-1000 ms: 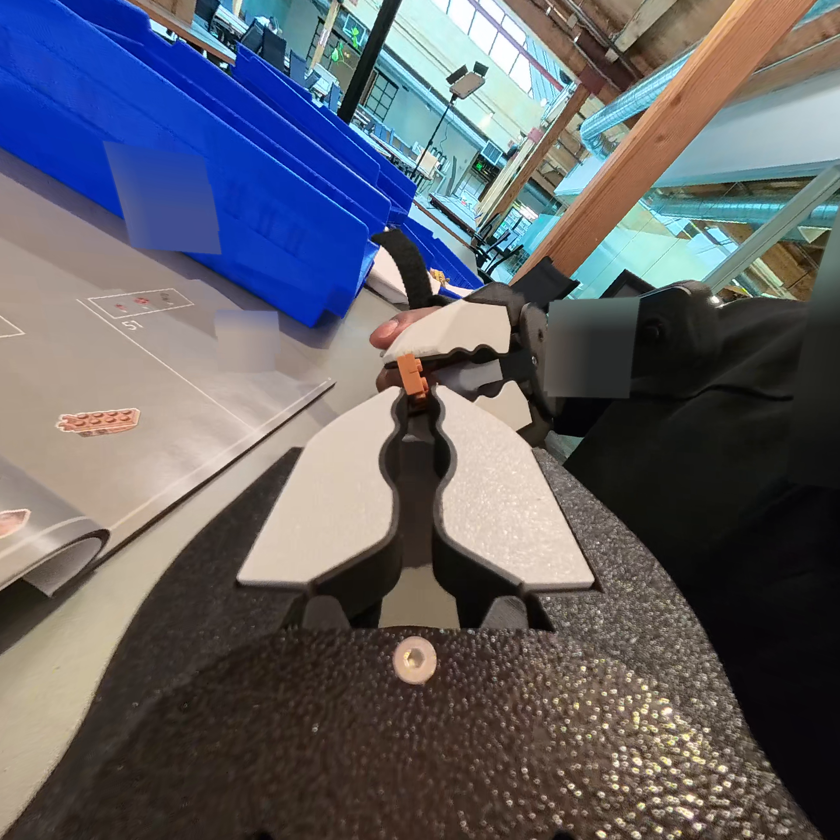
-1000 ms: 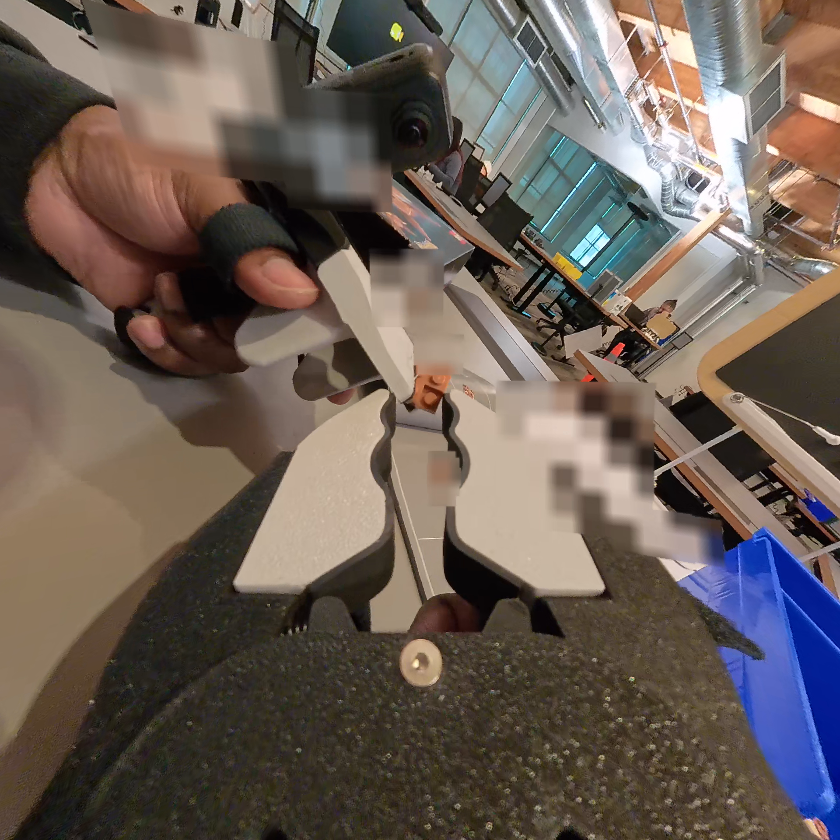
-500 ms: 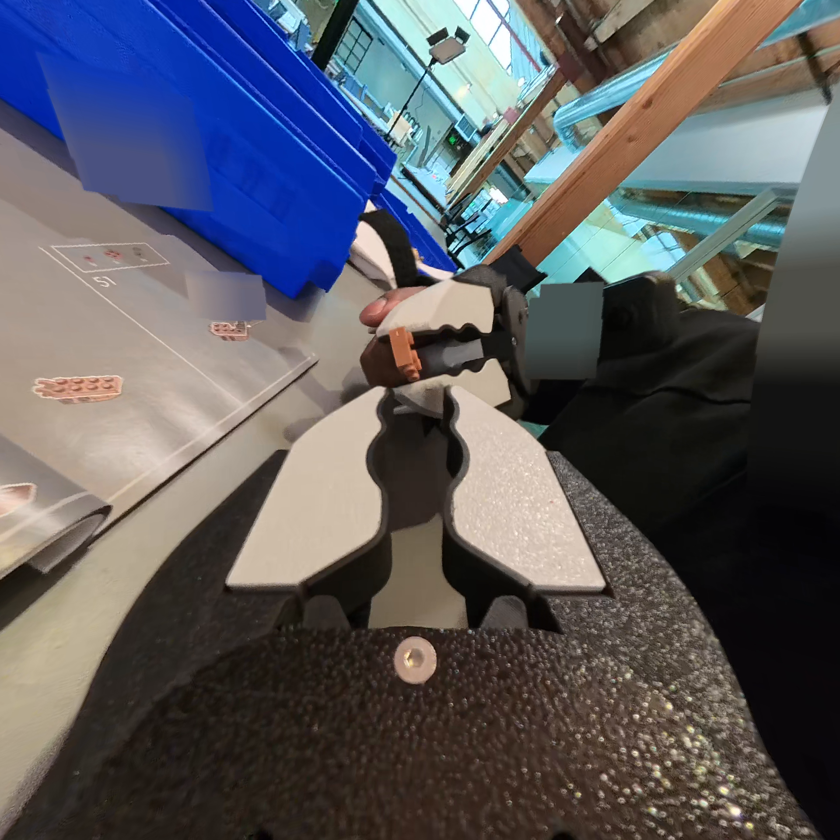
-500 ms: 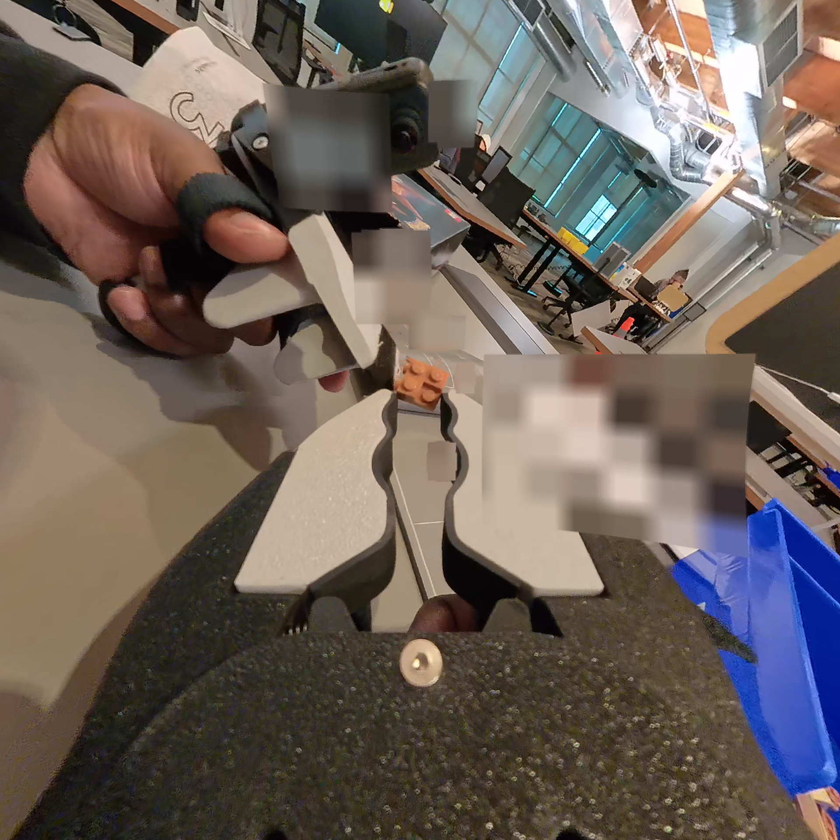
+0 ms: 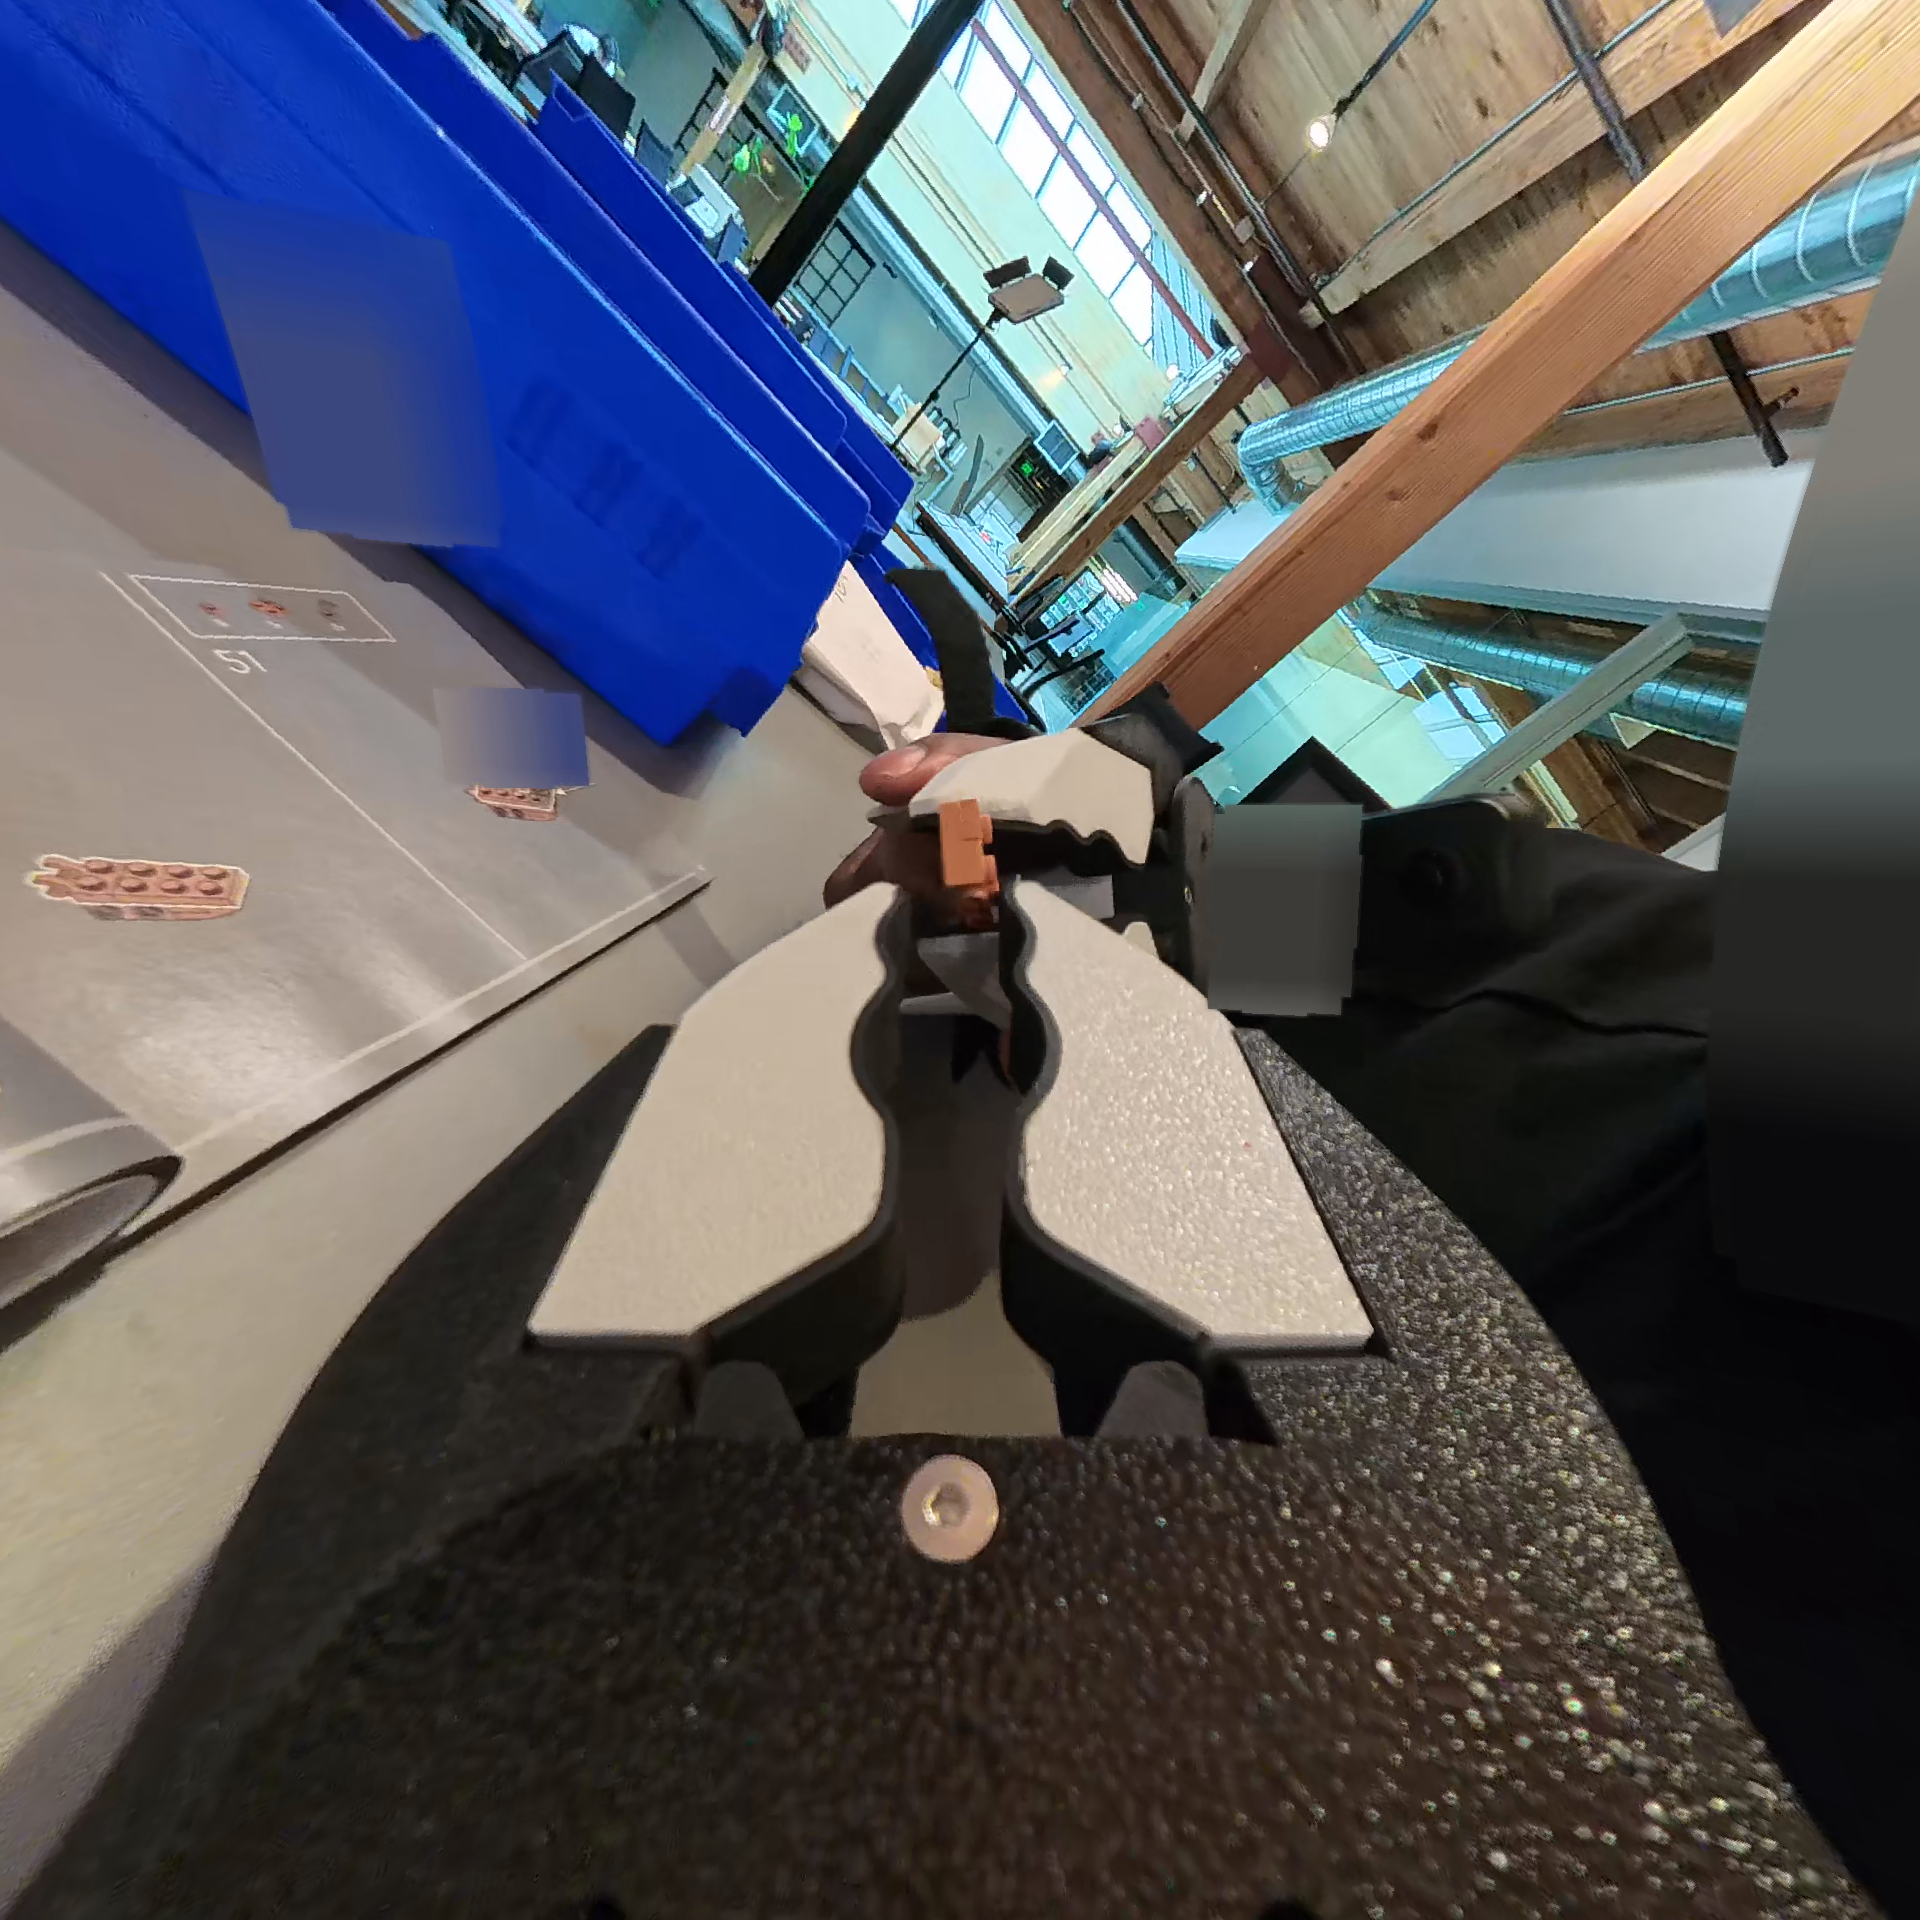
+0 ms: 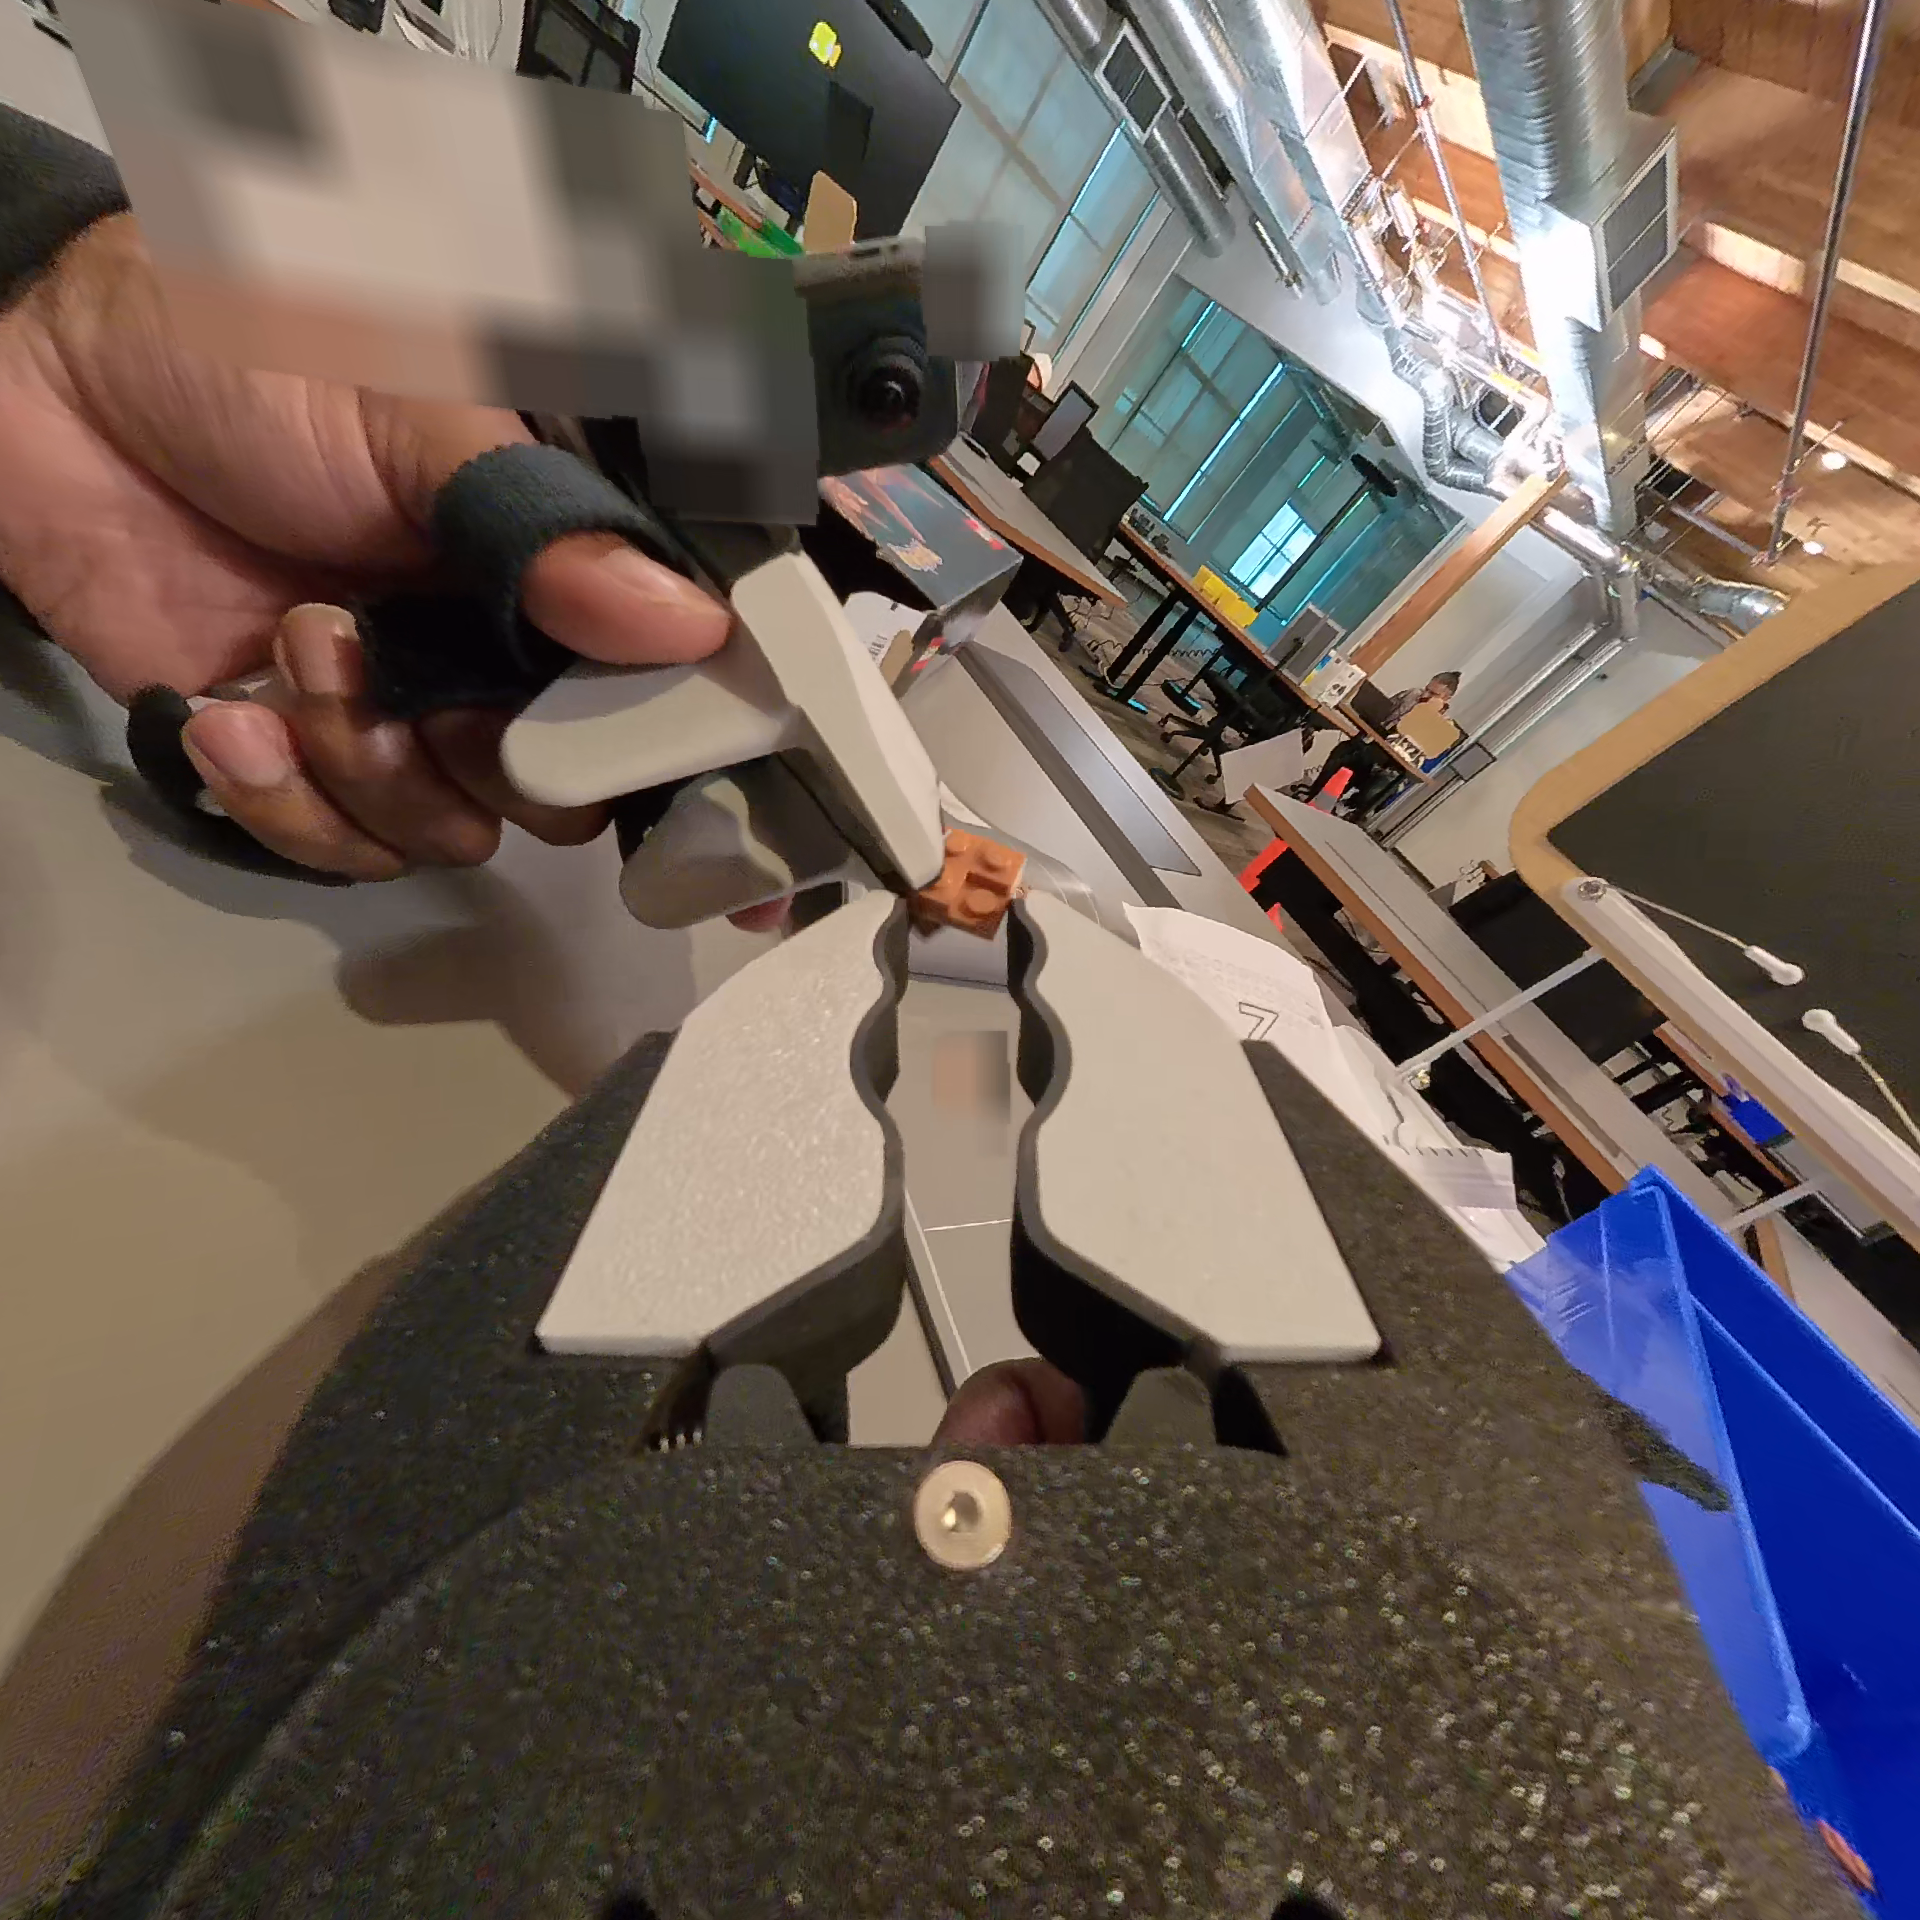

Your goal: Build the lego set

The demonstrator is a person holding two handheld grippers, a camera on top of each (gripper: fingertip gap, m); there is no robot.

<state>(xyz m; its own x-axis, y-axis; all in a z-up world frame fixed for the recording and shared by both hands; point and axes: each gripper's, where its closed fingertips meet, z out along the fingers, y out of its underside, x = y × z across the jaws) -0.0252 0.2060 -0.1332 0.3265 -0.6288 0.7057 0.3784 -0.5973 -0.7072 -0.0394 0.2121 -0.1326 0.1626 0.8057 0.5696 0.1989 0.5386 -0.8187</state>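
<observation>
Right wrist view: right gripper (image 6: 958, 920) clamps the orange studded brick (image 6: 971, 888) by its sides; left gripper (image 6: 914, 883) touches its edge, grip unclear. Brick looks light, rigid, slick; best held by flat sides.

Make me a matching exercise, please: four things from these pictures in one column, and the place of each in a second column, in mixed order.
Things:
1. orange brick
2. blue bins
3. grey printed sheet
4. wooden beam

Places:
A. flat on the table
B. overhead, slanting
C. between the fingertips of the right hand-held gripper
D. in a row behind the sheet

Pairs: 1-C, 2-D, 3-A, 4-B
</observation>
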